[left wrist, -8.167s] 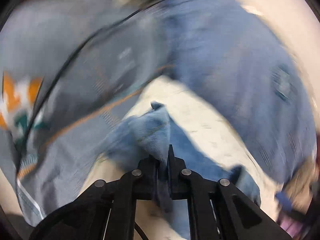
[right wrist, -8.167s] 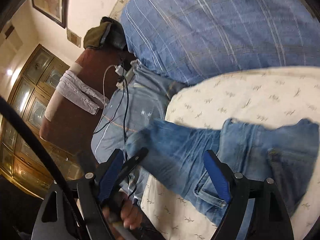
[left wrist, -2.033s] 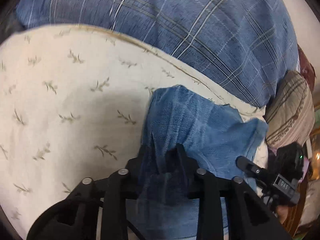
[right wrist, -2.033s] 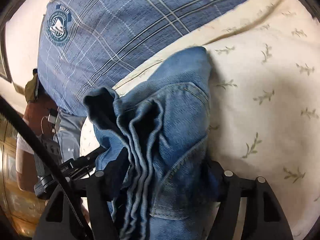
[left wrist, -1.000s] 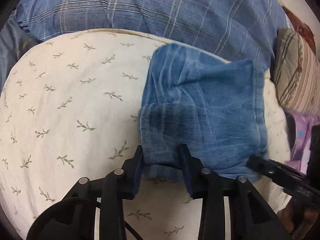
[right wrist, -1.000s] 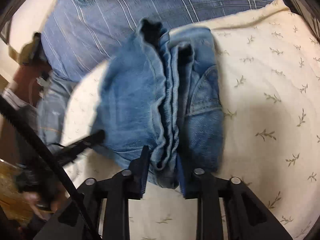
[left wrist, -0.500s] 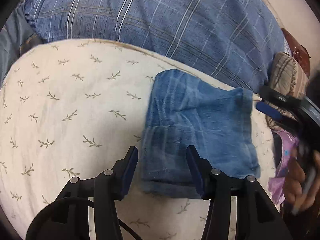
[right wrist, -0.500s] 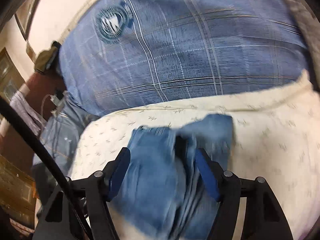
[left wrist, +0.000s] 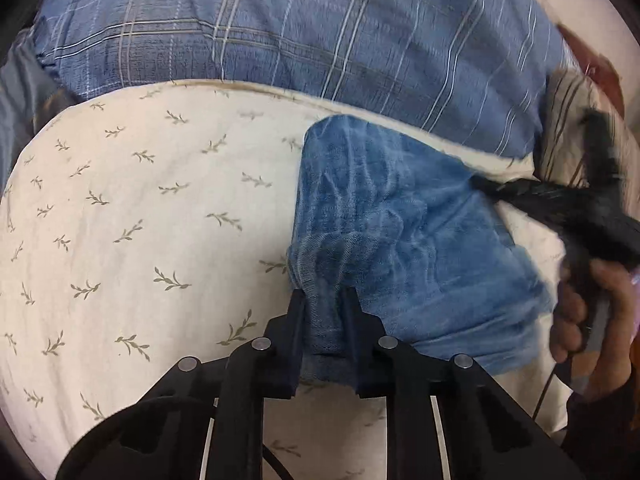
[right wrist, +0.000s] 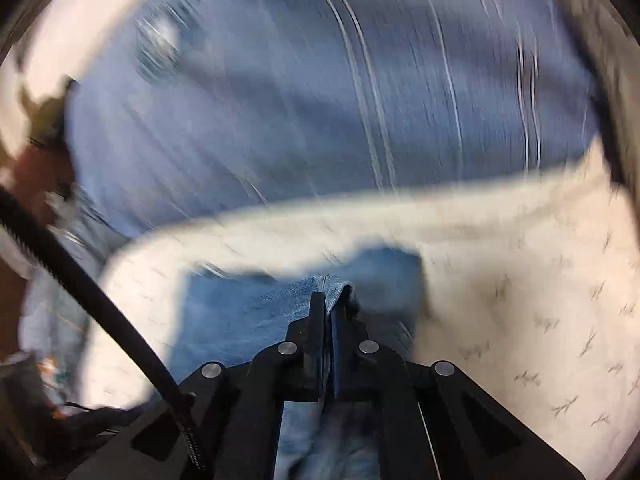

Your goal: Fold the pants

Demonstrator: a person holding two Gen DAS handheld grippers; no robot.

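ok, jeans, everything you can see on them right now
The jeans are faded blue denim, folded into a compact, wrinkled bundle lying on the cream leaf-print cushion, near the plaid shirt. The left gripper is shut on the near hem edge; the right gripper is shut on another fold. The right view is motion-blurred, so details there are unclear.

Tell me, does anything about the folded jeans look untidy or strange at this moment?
Nothing is damaged or spilled. The jeans lie as a folded bundle on the leaf-print cushion, their top wrinkled and uneven. Both tools pinch the denim: the left tool at the near edge, the right tool at another. The right view is blurred.
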